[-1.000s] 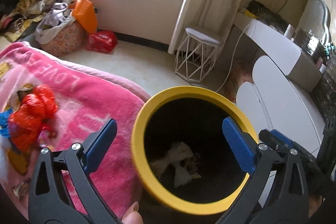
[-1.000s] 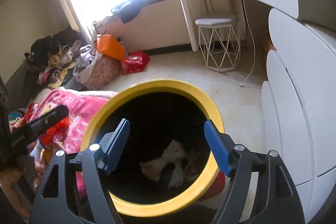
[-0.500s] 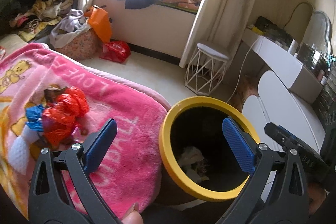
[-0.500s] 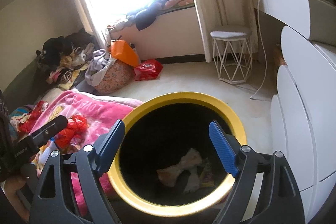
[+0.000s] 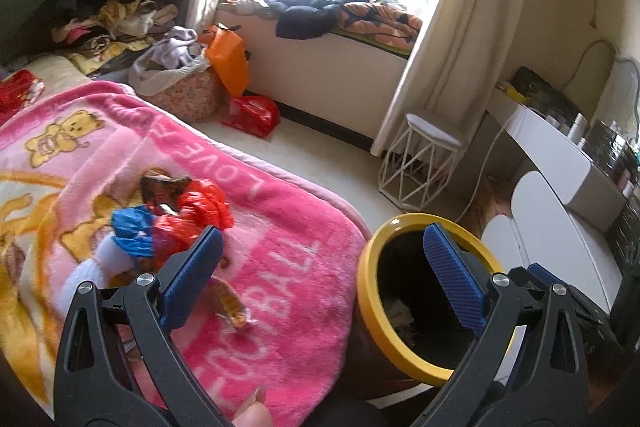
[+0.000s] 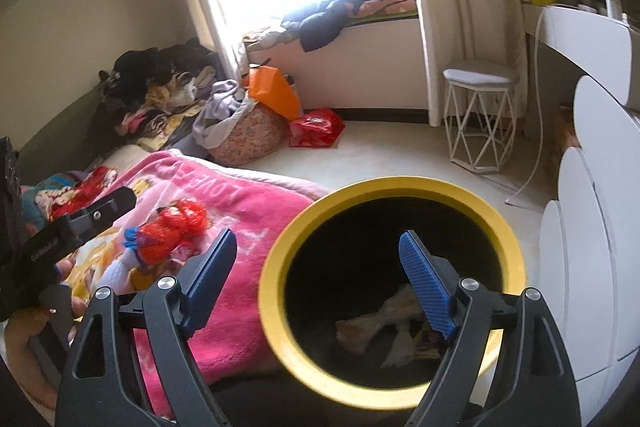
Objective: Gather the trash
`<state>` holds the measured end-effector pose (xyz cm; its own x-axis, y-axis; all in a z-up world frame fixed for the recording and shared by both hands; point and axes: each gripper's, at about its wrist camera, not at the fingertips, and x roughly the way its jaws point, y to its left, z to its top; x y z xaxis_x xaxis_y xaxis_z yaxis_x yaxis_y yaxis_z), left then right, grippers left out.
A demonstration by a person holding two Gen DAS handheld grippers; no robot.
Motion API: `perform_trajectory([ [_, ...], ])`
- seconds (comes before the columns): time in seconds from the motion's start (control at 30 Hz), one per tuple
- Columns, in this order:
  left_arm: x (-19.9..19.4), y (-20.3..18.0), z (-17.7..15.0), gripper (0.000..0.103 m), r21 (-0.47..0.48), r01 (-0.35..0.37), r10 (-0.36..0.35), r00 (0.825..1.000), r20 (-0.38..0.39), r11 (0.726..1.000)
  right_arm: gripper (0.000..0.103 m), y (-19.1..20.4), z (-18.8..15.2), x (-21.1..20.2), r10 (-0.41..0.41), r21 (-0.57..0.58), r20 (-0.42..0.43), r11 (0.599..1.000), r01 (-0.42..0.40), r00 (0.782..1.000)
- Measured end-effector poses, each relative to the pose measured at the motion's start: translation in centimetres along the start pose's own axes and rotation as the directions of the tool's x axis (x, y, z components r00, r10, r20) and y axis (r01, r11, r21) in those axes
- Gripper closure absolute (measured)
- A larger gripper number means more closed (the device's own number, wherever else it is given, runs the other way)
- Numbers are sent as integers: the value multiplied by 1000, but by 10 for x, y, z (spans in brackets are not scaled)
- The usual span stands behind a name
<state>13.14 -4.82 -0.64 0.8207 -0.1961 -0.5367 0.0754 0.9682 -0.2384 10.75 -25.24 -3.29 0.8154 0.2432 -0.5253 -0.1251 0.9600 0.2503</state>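
A: What is seen closest in?

B: In the left wrist view, the left gripper (image 5: pixel 320 273) is held with its blue pads spread wide and nothing between them. Below its left pad a small orange wrapper (image 5: pixel 230 301) lies on the pink blanket (image 5: pixel 280 307), its long axis running from upper left to lower right.

A: And the right gripper?

B: The right gripper (image 6: pixel 320 279) is likewise spread; its jaws have just been opening, and nothing is clamped. Its right pad is seen over the mouth of the yellow-rimmed bin (image 6: pixel 390 187); its left pad is seen over the blanket's edge.

A: Where is the trash placed relative to them?

B: Crumpled pale paper scraps (image 6: pixel 384 323) lie at the bottom of the bin, below and beyond the right gripper's pads. A bunched pile of red and blue plastic trash (image 5: pixel 176 223) rests on the blanket, just beyond the left gripper's left pad and well left of the bin. No clear long axis can be told for it.

A: And farther off?

B: A white wire stool (image 5: pixel 420 163) stands on the floor by the curtain (image 5: pixel 452 39), and a red bag (image 5: pixel 252 115) lies near the window bench.
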Motion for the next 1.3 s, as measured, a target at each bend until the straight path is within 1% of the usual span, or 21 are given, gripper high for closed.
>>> perform_trajectory([
  [0.47, -18, 48, 3, 11, -78, -61, 64, 998, 29, 995, 20, 58, 2, 13, 87, -116, -32, 989, -90, 996],
  [0.67, -24, 77, 2, 11, -137, -105, 111, 993, 34, 985, 20, 84, 5, 24, 126, -164, -55, 977, -133, 991],
  [0.83, -32, 97, 4, 11, -167, -132, 141, 989, 43, 977, 20, 105, 7, 32, 150, -210, -67, 965, -160, 986],
  [1.07, -37, 130, 6, 11, -215, -178, 191, 981, 40, 960, 20, 133, 8, 51, 198, -252, -97, 943, -217, 975],
  [1.3, -34, 163, 14, 11, -250, -177, 185, 983, 11, 952, 20, 166, 0, 73, 244, -297, -141, 914, -276, 959],
])
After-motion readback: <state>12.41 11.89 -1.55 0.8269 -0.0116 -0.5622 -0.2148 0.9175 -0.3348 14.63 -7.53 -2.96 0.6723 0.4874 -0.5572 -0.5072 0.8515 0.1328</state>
